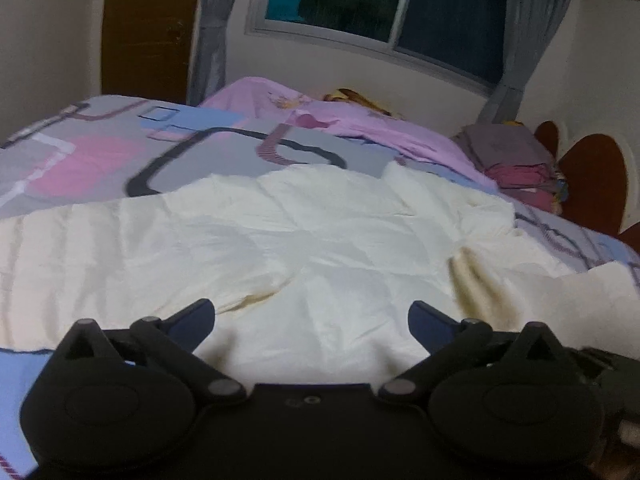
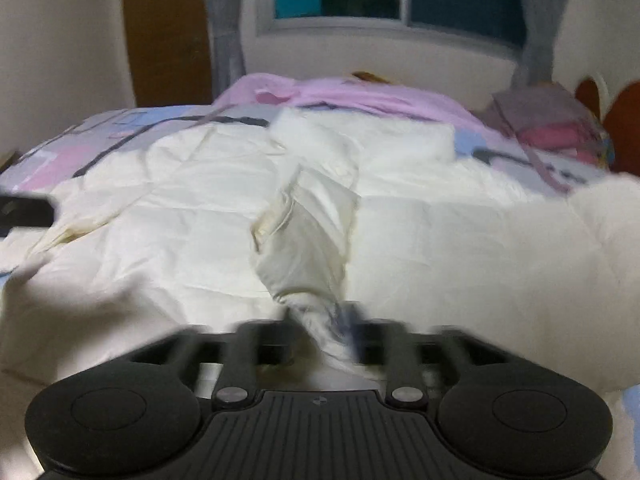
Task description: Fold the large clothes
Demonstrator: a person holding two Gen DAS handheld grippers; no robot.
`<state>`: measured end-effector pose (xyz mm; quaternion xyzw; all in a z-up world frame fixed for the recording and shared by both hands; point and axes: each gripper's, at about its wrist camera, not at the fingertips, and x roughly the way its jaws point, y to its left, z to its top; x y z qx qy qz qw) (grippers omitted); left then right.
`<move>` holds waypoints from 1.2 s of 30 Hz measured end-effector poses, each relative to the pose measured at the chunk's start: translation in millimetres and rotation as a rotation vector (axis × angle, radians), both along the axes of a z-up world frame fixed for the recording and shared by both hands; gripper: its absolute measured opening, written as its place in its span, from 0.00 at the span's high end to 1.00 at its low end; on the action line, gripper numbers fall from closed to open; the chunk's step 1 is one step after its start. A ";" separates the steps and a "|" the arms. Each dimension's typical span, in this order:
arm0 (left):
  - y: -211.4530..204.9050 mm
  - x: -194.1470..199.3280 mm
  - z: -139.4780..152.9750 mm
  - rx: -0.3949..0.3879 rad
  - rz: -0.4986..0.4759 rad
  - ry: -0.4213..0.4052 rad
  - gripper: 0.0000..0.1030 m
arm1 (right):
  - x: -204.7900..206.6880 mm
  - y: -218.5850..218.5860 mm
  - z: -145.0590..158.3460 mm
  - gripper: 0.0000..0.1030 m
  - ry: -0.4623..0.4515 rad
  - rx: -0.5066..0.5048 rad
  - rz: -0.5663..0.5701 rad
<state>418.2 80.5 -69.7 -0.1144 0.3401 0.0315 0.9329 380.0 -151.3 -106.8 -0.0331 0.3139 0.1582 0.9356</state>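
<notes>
A large cream-white garment (image 1: 300,232) lies spread and creased across the bed. My left gripper (image 1: 310,312) hovers low over its near edge, jaws wide apart with nothing between them. In the right wrist view the same garment (image 2: 180,220) covers most of the bed. A twisted strip of it (image 2: 308,232) rises from the bed into my right gripper (image 2: 320,320). That gripper's blurred fingers stand close together on the bunched cloth.
The bed has a grey, pink and blue patterned sheet (image 1: 100,160). A lilac blanket (image 1: 360,120) lies along its far side below a window (image 1: 380,0). A stack of folded clothes (image 1: 516,164) sits at the far right by the brown headboard (image 1: 592,184).
</notes>
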 end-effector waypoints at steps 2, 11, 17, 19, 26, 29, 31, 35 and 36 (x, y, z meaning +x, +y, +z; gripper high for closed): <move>-8.4 7.8 -3.0 -0.041 -0.041 -0.003 0.01 | -14.1 -10.3 10.2 0.10 -0.086 0.015 -0.008; -74.0 63.5 -38.1 -0.238 -0.285 0.073 0.17 | -52.1 -135.2 25.2 0.47 0.007 0.172 -0.277; -111.0 93.8 -60.3 -0.253 -0.389 0.157 0.67 | -63.2 -185.6 23.9 0.56 0.059 0.209 -0.410; -114.9 99.3 -63.6 -0.266 -0.389 0.175 0.70 | -64.3 -194.0 24.4 0.56 0.064 0.231 -0.412; -125.2 92.2 -61.5 -0.258 -0.411 0.167 0.49 | -60.2 -185.4 20.8 0.56 0.077 0.206 -0.403; -129.7 92.3 -58.6 -0.261 -0.450 0.152 0.93 | -56.0 -185.0 13.9 0.56 0.098 0.197 -0.398; -121.3 88.4 -50.1 -0.263 -0.431 0.106 0.95 | -54.2 -185.3 10.6 0.56 0.107 0.198 -0.389; -81.1 76.2 -27.0 -0.248 -0.348 0.025 0.95 | -48.2 -182.8 6.8 0.56 0.113 0.182 -0.394; -67.1 73.0 -22.7 -0.239 -0.319 0.010 0.95 | -46.5 -182.8 5.8 0.56 0.114 0.182 -0.399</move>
